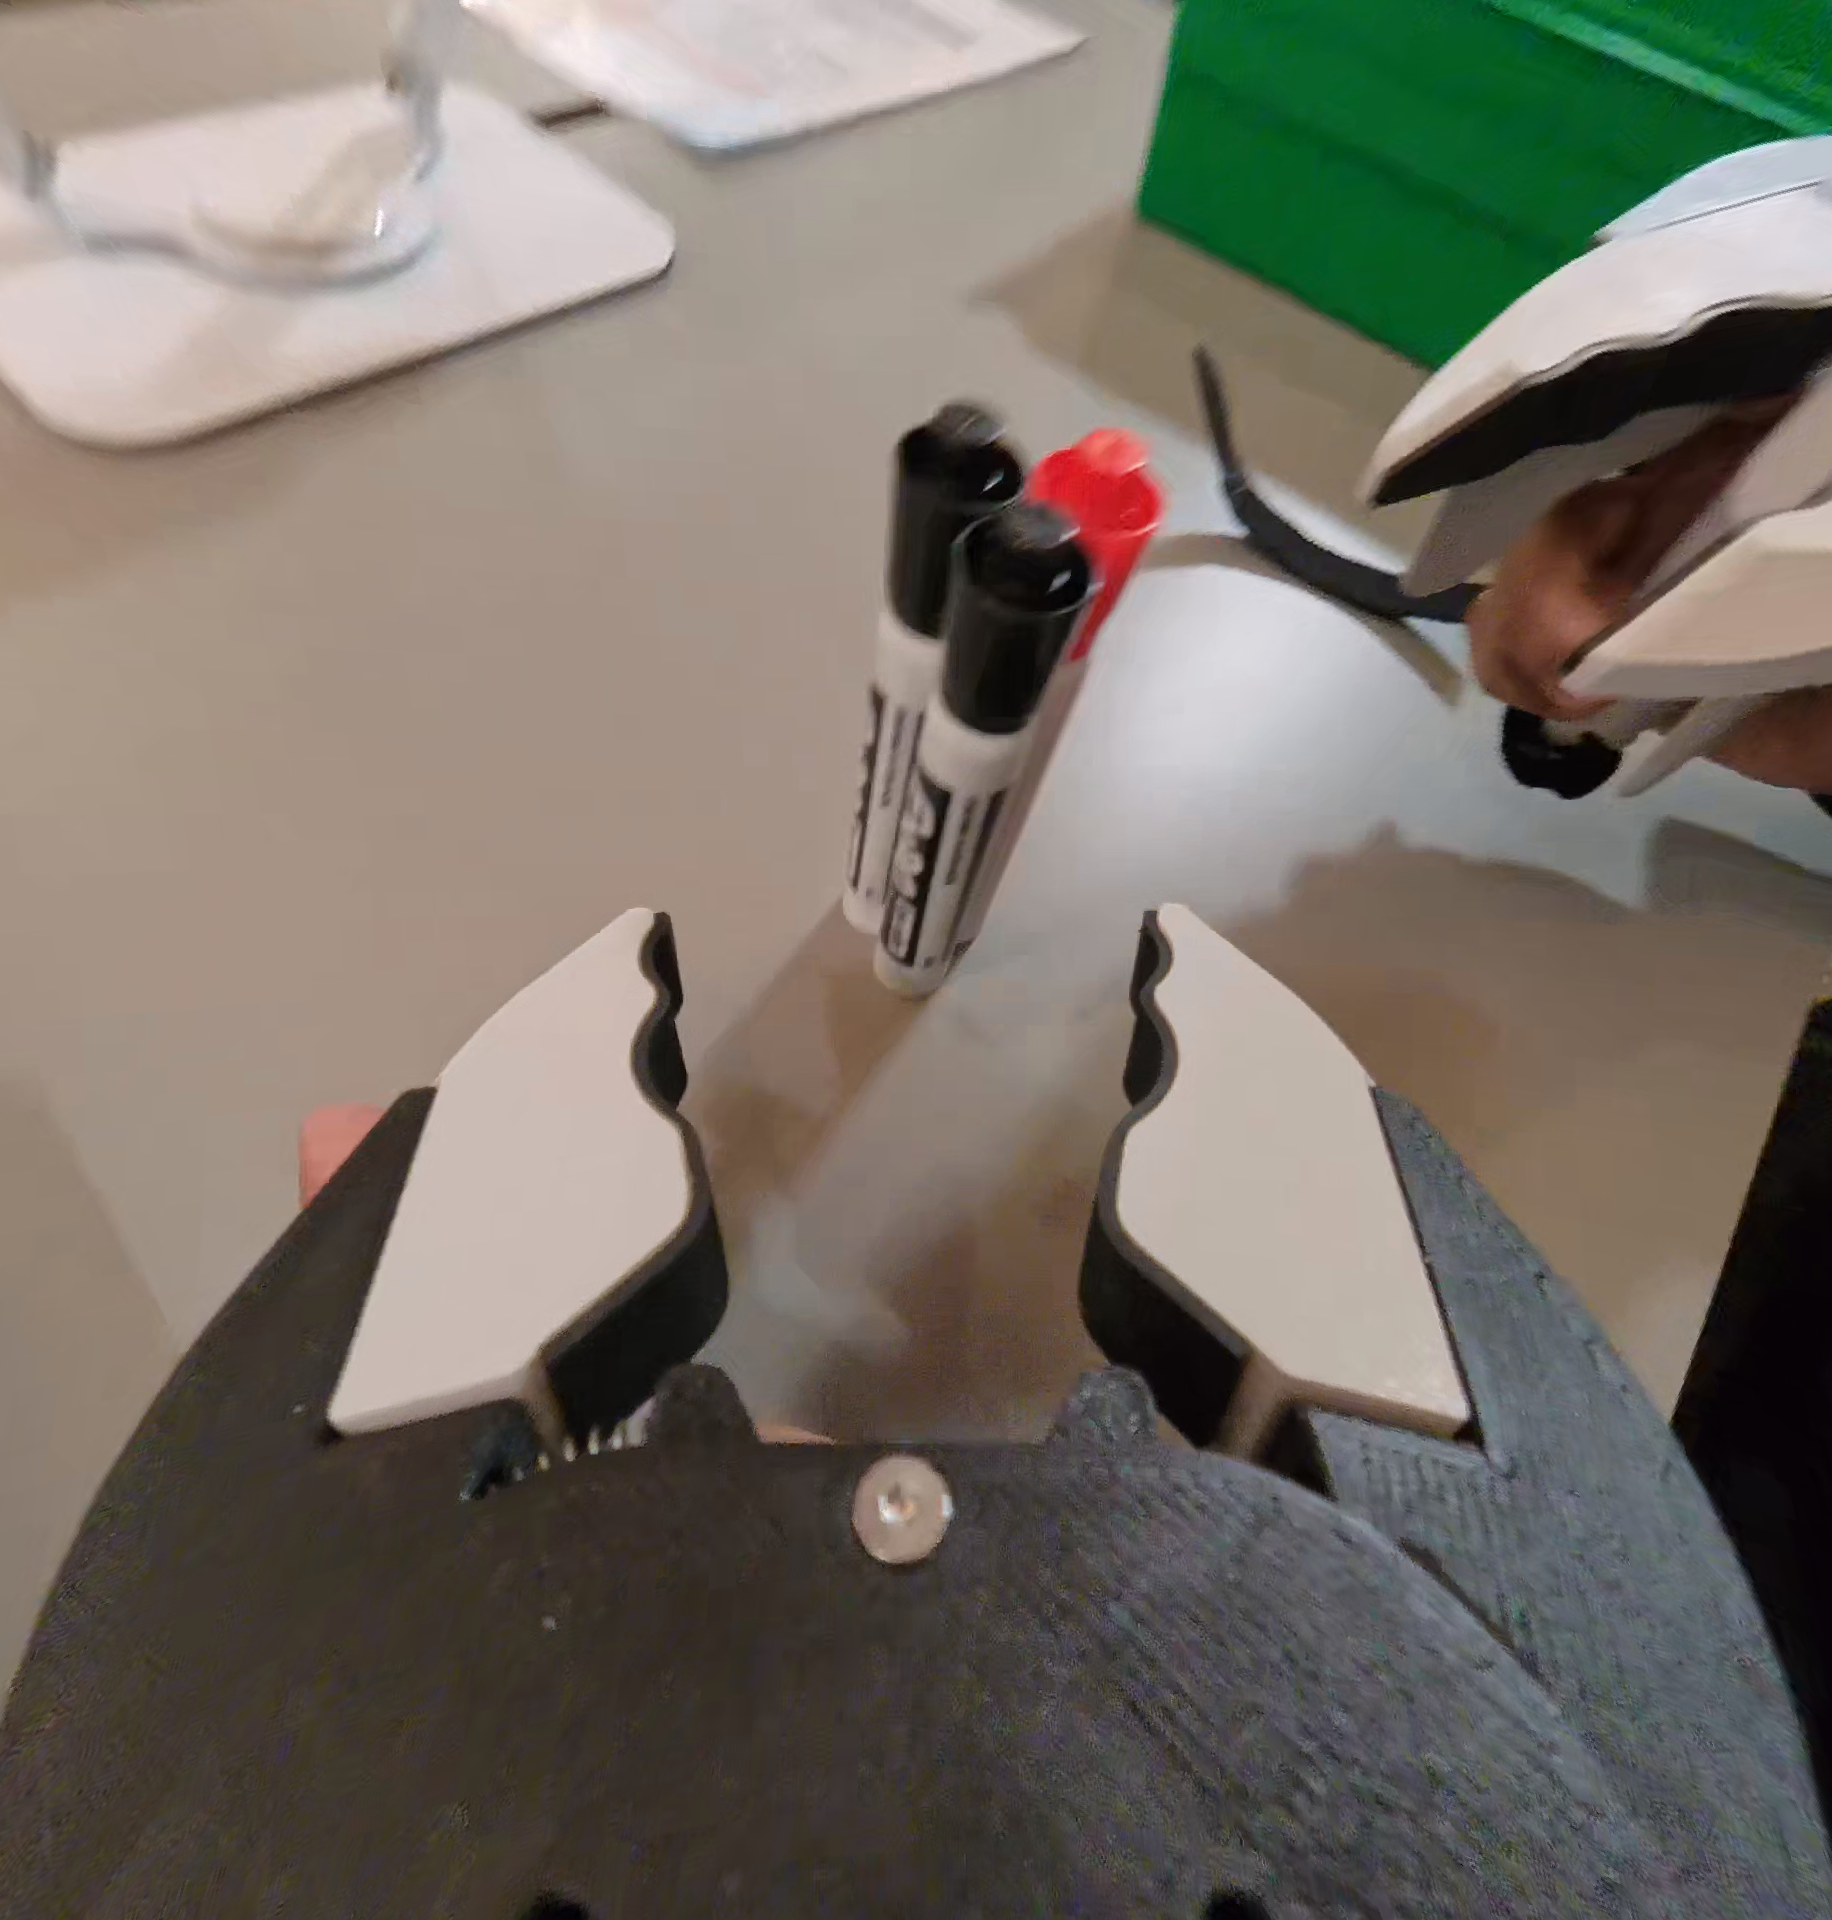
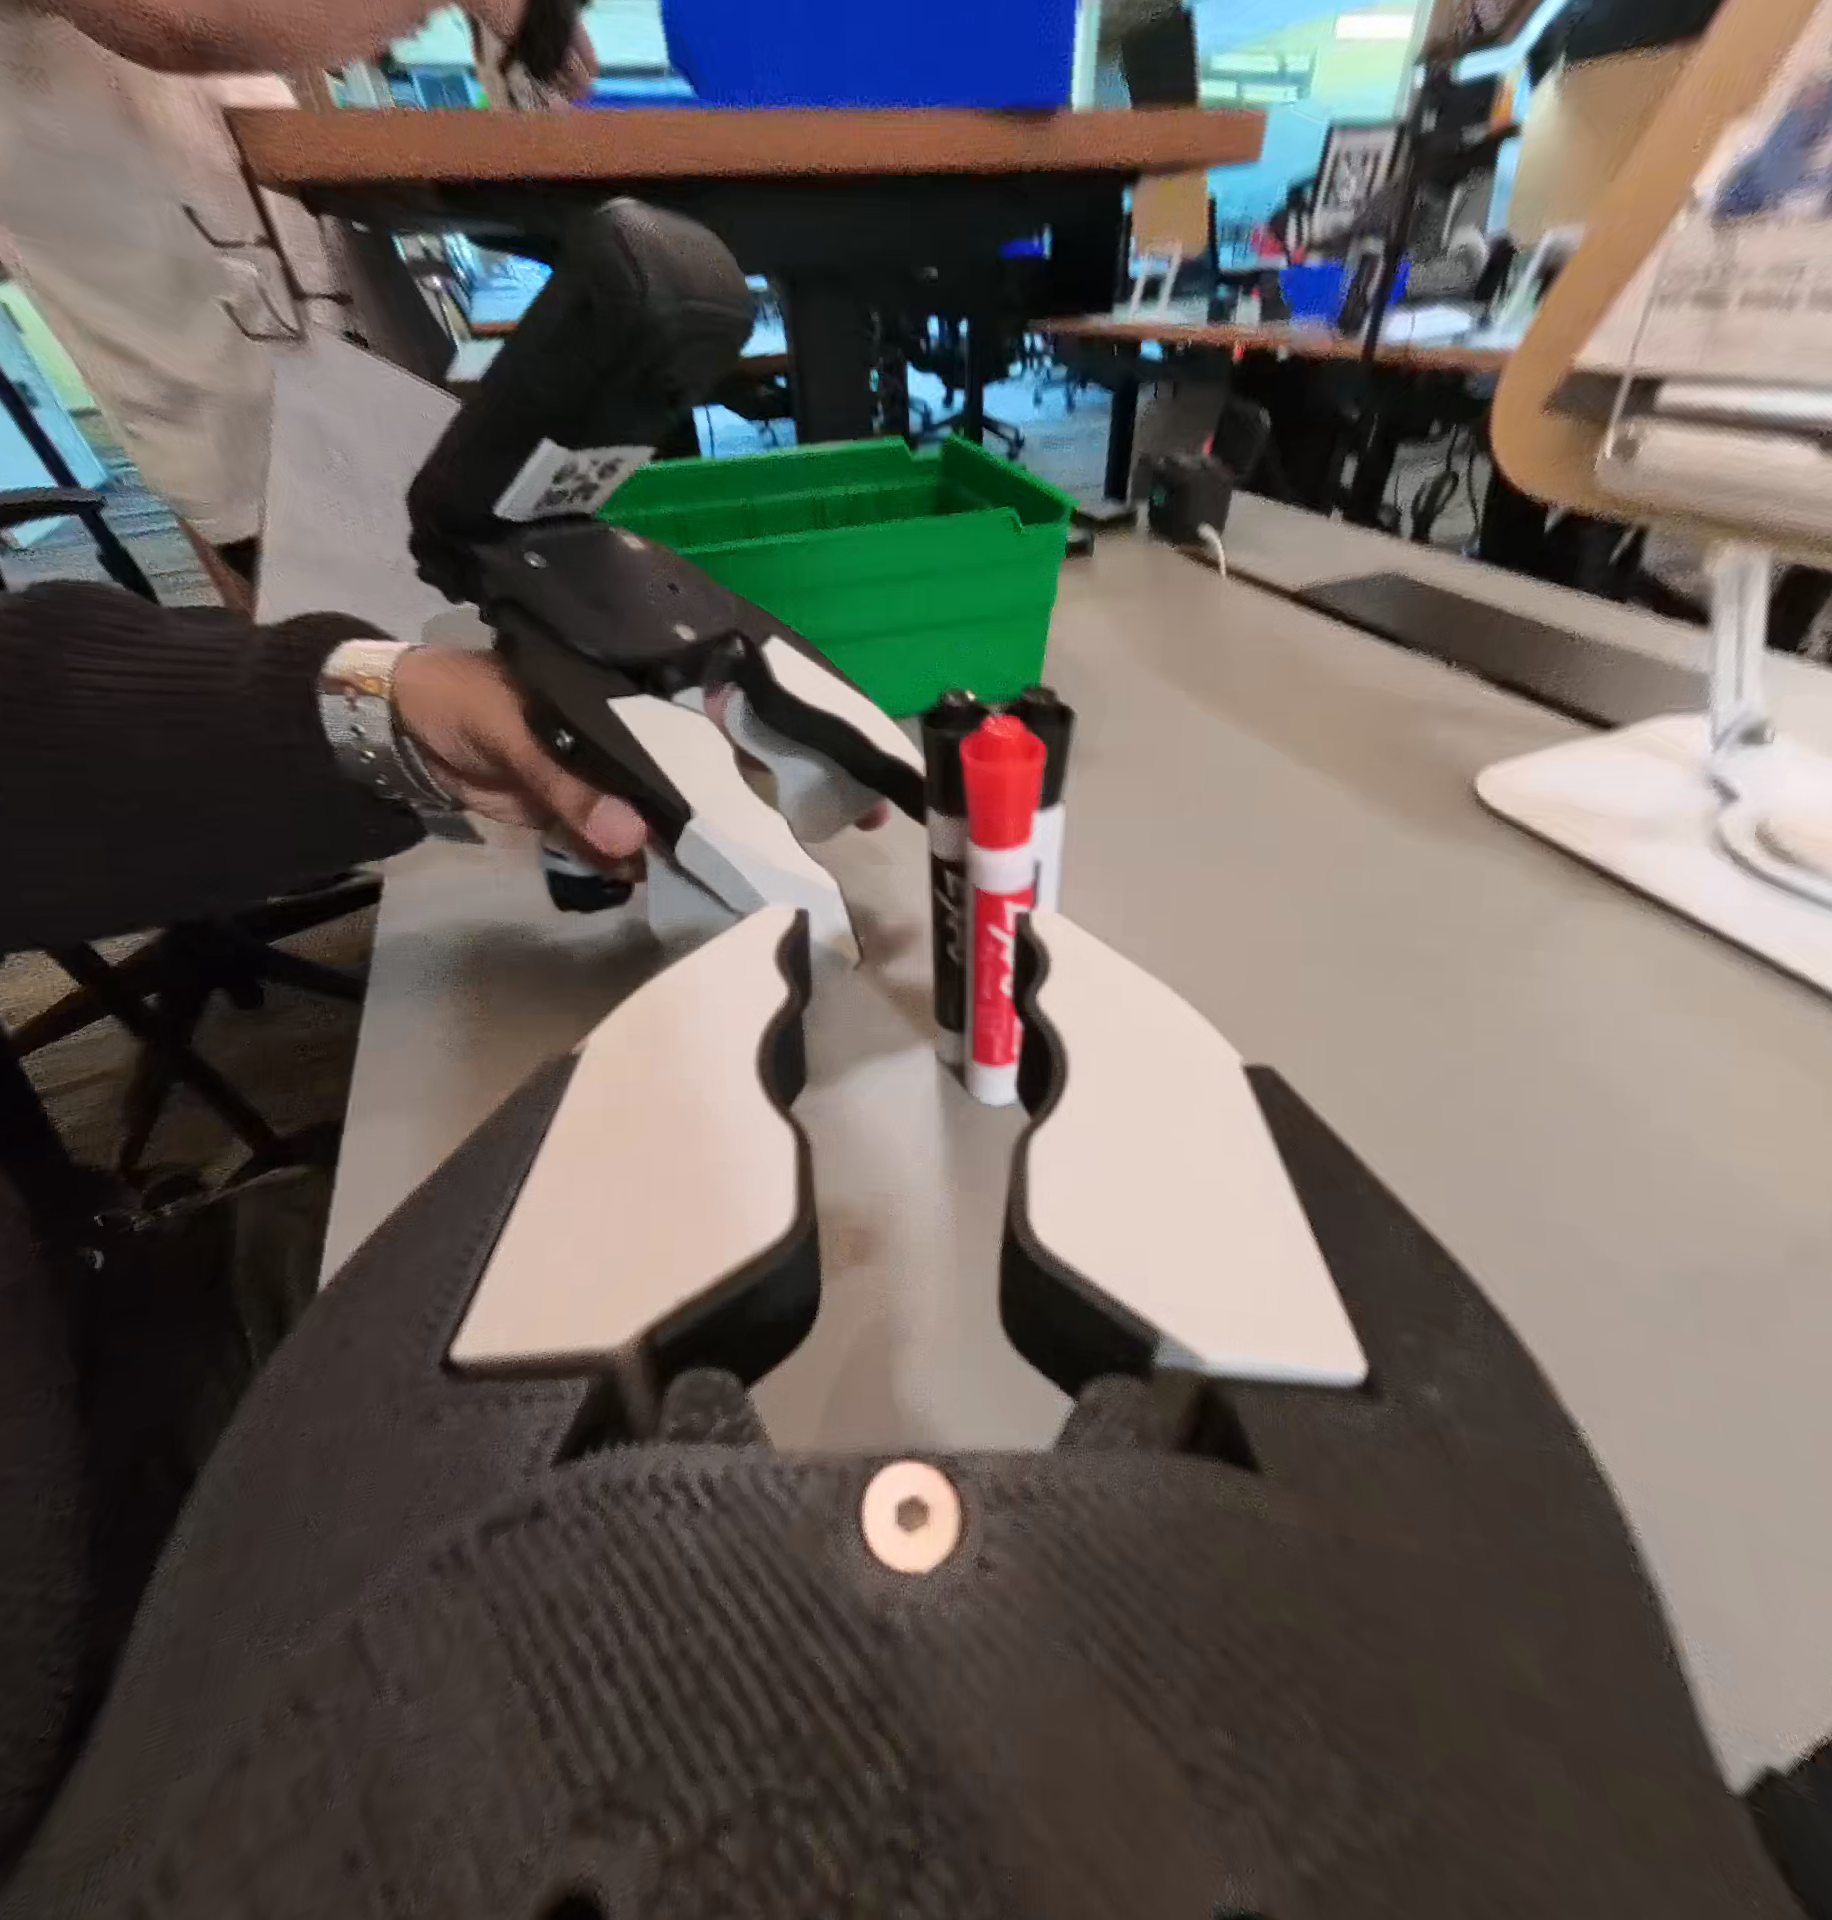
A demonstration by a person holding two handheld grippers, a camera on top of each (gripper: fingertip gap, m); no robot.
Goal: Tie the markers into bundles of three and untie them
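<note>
Three markers stand upright together on the grey table: two black-capped [image 1: 953,665] and one red-capped [image 1: 1094,520]. In the right wrist view the red one [image 2: 995,904] is in front of the black ones [image 2: 948,883]. My left gripper [image 1: 907,925] is open and empty, just short of the markers. My right gripper [image 2: 917,925] is open and empty, its right fingertip beside the red marker. A black strap [image 1: 1296,540] lies on the table beyond the markers, with its end hidden under the right gripper [image 1: 1421,530]. The left gripper [image 2: 881,873] also shows in the right wrist view.
A green bin [image 1: 1411,156] [image 2: 891,582] stands behind the markers. A white stand base [image 1: 268,281] [image 2: 1670,831] sits to one side, with papers [image 1: 787,62] beyond it. The table's edge [image 2: 356,1091] runs along the left, next to a chair.
</note>
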